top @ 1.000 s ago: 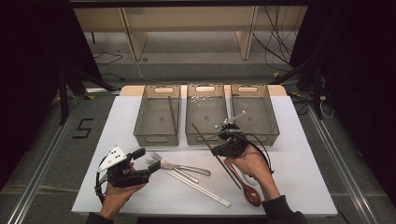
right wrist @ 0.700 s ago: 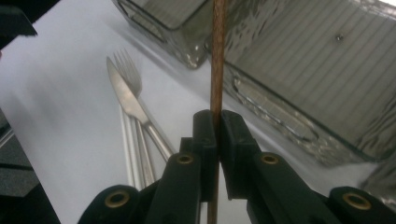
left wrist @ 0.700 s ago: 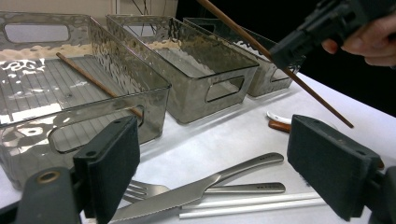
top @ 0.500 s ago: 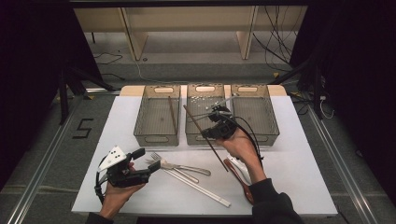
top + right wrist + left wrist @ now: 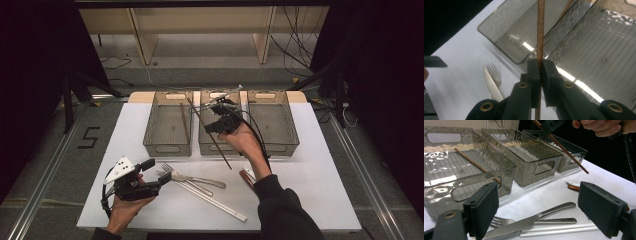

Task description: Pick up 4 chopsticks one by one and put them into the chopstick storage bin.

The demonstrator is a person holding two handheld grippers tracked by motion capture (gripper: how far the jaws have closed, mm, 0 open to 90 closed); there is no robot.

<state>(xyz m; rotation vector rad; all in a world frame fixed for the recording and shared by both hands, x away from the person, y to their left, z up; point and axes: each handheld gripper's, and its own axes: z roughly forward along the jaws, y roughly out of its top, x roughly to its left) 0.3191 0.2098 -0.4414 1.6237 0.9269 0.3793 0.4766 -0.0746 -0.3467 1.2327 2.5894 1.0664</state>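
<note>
The right gripper (image 5: pixel 216 116) is up in the air over the middle bin (image 5: pixel 218 145). Its jaws are squeezed tight on a thin, round, brown wooden chopstick (image 5: pixel 220 150). The stick is tilted, with its low end hanging near the front of the middle bin.

The left gripper (image 5: pixel 150 176) rests low at the near left of the desk (image 5: pixel 320 180). Its jaws are wide open with nothing in them.

Three see-through plastic bins stand in a row at the far side of the desk. They are box shaped, with wavy walls, lined floors and a handle hole at each end. The left bin (image 5: pixel 167 147) has one more brown chopstick (image 5: pixel 185 122) lying in it. The right bin (image 5: pixel 272 120) is just beside the middle one.

On the white desk near the left gripper lie one shiny metal fork (image 5: pixel 192 177), one shiny metal knife (image 5: pixel 529 222) and two long white sticks (image 5: pixel 215 202). A brown and white thing (image 5: pixel 247 175) lies near the right arm, partly hidden.
</note>
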